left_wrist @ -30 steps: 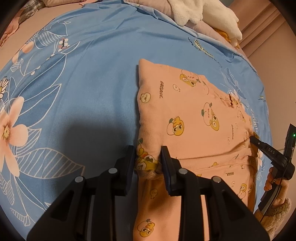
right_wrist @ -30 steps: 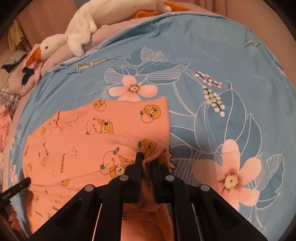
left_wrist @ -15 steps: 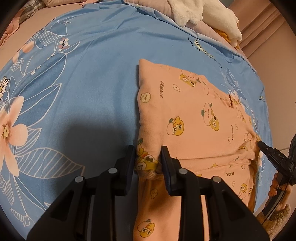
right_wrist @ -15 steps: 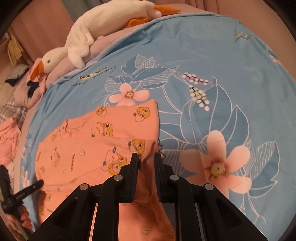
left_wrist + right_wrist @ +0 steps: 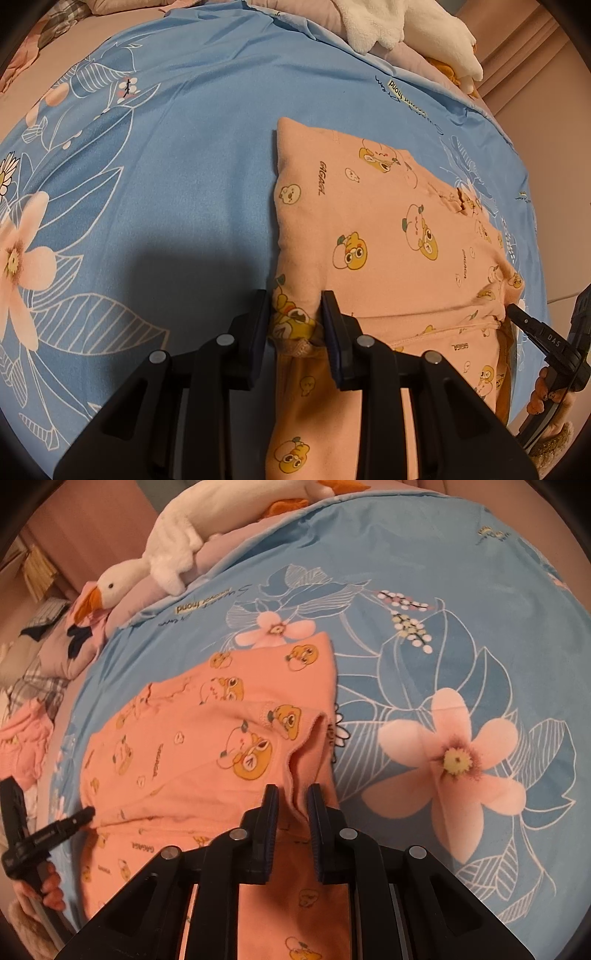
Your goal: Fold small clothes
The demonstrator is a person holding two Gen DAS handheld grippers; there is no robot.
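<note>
A small peach-pink garment [image 5: 388, 236] with yellow cartoon prints lies partly folded on a blue flowered bed sheet [image 5: 166, 192]. My left gripper [image 5: 295, 314] is shut on a bunched corner of the garment at its near left edge. My right gripper [image 5: 291, 801] has drawn back from the garment's [image 5: 207, 746] right corner; its jaws stand slightly apart with a cloth fold between them, and contact is unclear. Each gripper shows at the edge of the other's view: the right one [image 5: 532, 332] and the left one [image 5: 55, 830].
A white plush goose [image 5: 162, 557] lies on lilac bedding at the far edge of the sheet. Pink and plaid clothes [image 5: 26, 738] are heaped at the left in the right wrist view. The blue sheet [image 5: 461, 646] spreads to the right of the garment.
My right gripper has pulled back and risen from the garment's right corner, and its jaws have parted a little. My left gripper has stayed shut on its corner.
</note>
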